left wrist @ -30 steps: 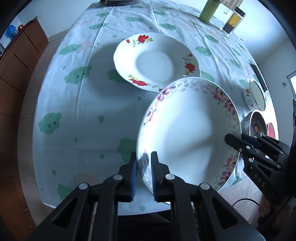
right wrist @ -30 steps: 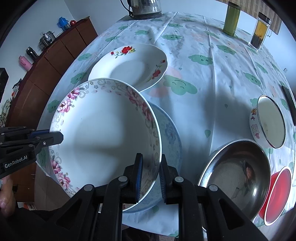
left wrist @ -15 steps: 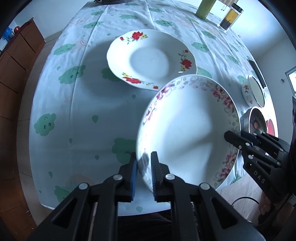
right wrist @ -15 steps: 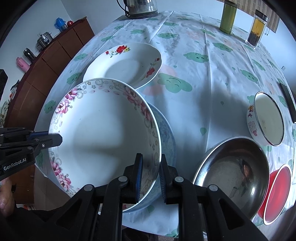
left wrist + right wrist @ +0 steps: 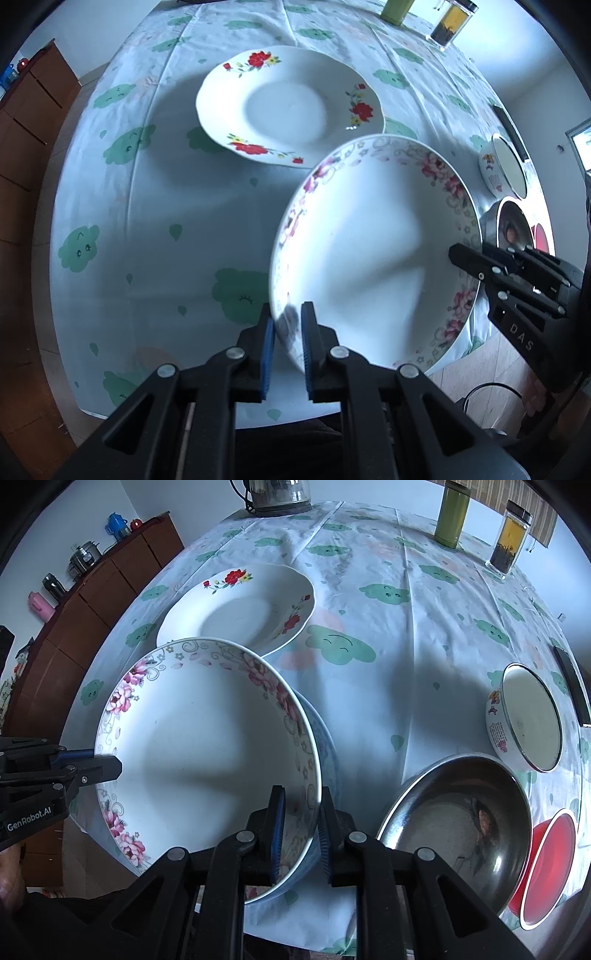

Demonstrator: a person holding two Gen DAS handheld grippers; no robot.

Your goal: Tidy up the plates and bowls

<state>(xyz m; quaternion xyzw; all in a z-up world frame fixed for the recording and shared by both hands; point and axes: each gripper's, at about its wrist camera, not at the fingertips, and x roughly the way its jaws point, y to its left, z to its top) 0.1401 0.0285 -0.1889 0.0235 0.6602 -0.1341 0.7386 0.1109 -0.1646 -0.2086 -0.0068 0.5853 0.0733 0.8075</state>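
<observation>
A large white plate with pink flowers (image 5: 376, 251) (image 5: 207, 746) is held tilted over the near edge of the table. My left gripper (image 5: 287, 317) (image 5: 107, 766) is shut on its left rim. My right gripper (image 5: 300, 805) (image 5: 456, 254) is shut on the opposite rim. Right under that side lies a pale blue plate (image 5: 327, 746); whether the right jaws also pinch it I cannot tell. The left wrist view does not show the blue plate. A white plate with red flowers (image 5: 291, 107) (image 5: 240, 609) rests on the tablecloth just beyond.
To the right stand a steel bowl (image 5: 458, 812), a white enamel bowl (image 5: 528, 716) and a red bowl (image 5: 550, 864). A green bottle (image 5: 450, 515), a tea jar (image 5: 509, 539) and a kettle (image 5: 277, 494) line the far edge. A brown cabinet (image 5: 92, 590) runs along the left.
Both grips on the pink-flowered plate are unchanged. In the left wrist view the table has drifted slightly left and up; the right wrist view is almost the same.
</observation>
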